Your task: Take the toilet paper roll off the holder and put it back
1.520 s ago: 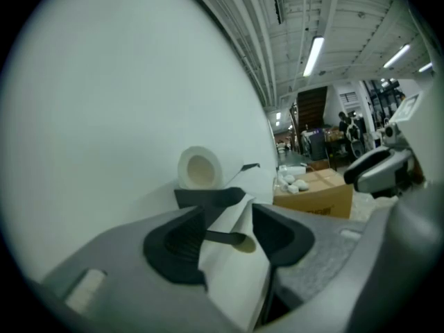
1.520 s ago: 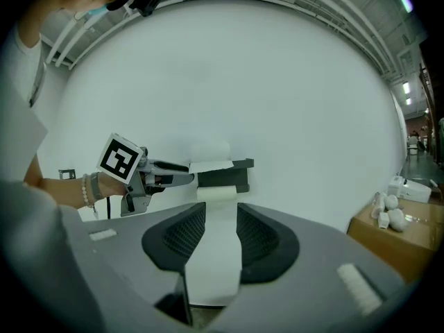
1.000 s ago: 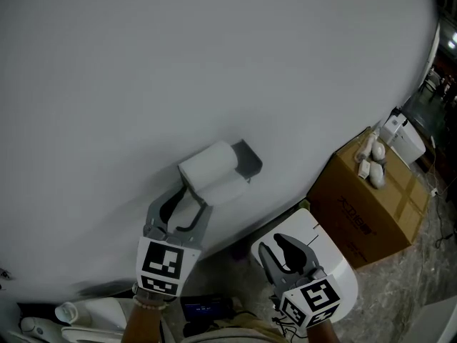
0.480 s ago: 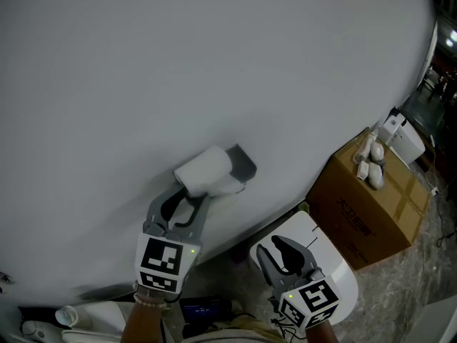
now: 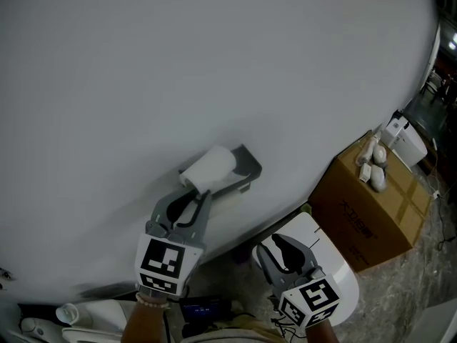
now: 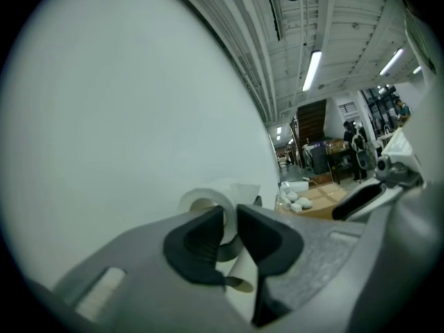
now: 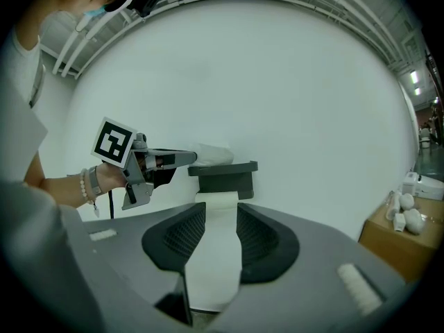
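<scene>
At the left, the left gripper (image 5: 198, 193) reaches up to the pale grey wall (image 5: 214, 63) from a hand wearing a bead bracelet. Its fingers (image 6: 201, 231) have just been closing and now stand close together, clamped on the near end of the white toilet paper roll (image 5: 212, 167). In the left gripper view one fingertip covers part of the roll's hollow core and the other lies against its outer face, with the paper wall between them. The roll sits on the dark grey wall-mounted holder (image 5: 246, 164), lying across its top, its far end against the holder's raised plate. Further right and lower, well apart from the holder, the right gripper (image 5: 280, 245) hangs with its fingers (image 7: 177, 234) spread and nothing gripped. Beneath it is a white rounded plastic casing (image 5: 332, 252). Rightmost, a brown cardboard box (image 5: 364, 213) stands on the floor, carrying a few small white objects (image 5: 375, 166).
</scene>
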`<state>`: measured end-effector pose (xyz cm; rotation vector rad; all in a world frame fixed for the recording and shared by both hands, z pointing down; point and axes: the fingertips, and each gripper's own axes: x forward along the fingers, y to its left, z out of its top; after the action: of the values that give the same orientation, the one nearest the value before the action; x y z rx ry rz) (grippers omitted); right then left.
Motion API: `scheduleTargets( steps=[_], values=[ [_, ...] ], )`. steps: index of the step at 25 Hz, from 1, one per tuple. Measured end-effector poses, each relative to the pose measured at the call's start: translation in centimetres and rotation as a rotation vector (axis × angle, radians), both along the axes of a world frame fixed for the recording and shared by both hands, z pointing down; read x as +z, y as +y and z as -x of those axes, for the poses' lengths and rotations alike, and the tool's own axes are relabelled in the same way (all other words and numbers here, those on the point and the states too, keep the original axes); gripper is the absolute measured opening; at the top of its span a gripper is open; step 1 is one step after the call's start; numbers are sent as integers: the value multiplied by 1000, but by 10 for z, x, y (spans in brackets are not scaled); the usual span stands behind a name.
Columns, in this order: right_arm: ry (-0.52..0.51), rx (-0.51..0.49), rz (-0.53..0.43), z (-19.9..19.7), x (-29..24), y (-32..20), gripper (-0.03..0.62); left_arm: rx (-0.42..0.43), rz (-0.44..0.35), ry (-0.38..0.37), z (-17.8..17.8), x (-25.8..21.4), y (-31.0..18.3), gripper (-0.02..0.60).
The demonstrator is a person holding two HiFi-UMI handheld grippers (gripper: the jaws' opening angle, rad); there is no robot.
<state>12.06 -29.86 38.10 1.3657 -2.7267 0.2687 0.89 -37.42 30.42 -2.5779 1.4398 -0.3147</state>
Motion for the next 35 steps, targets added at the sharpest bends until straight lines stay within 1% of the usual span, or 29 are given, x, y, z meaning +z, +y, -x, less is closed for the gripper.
scheduleTargets(
  steps=[4, 8, 13, 16, 21, 24, 32, 35],
  values=[
    [-6, -2, -25, 3, -9, -1, 127, 15, -24, 2, 0, -9, 11, 55],
    [-18, -17, -43, 14, -18, 0, 127, 11, -47, 8, 9, -18, 25, 55],
    [-25, -87, -60, 40, -26, 1, 129, -15, -21, 51, 26, -20, 43, 55],
    [-31, -141, -72, 61, -31, 3, 149, -36, -15, 58, 42, -20, 57, 55],
    [-31, -255, -99, 104, -42, 11, 158, -103, -16, 61, 77, -21, 85, 54],
    [-38, -349, -110, 134, -47, 17, 170, -165, -15, 65, 101, -18, 100, 54],
    [-47, -559, -123, 213, -49, 35, 172, -312, -1, 68, 156, -10, 145, 54],
    [-48, -643, -140, 239, -52, 43, 198, -365, 7, 70, 172, -8, 164, 54]
  ],
)
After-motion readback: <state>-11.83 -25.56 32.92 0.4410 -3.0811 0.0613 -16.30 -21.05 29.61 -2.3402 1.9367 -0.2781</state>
